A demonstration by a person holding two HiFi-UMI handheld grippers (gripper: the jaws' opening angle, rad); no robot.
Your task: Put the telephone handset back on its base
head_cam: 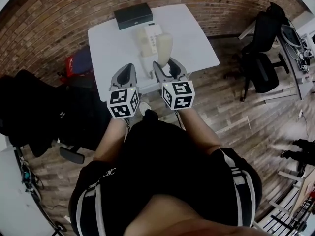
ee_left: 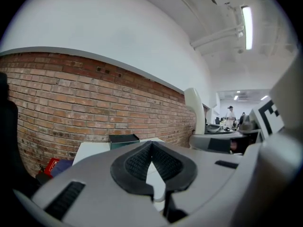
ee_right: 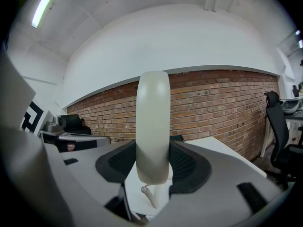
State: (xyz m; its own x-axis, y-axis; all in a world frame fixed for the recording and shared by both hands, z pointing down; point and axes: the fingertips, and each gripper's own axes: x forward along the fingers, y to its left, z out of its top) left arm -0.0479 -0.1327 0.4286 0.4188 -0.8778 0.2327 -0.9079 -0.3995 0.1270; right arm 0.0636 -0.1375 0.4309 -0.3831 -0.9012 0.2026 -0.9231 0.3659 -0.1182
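While right claw (ee_right: 152, 151) clamps handset (ee_right: 152, 119) upright, black box (head_cam: 133, 15) lies closed.

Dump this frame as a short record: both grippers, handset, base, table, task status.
left gripper: shut, nothing between the jaws
right gripper: shut on the handset, one pad on each side
handset: cream, held upright, off the base
cord: hangs from the handset's lower end
telephone base: cream, on the table, ahead of both grippers
table: white, brick wall beyond it
black box: at the table's far edge, behind the base
task status: handset not yet on the base
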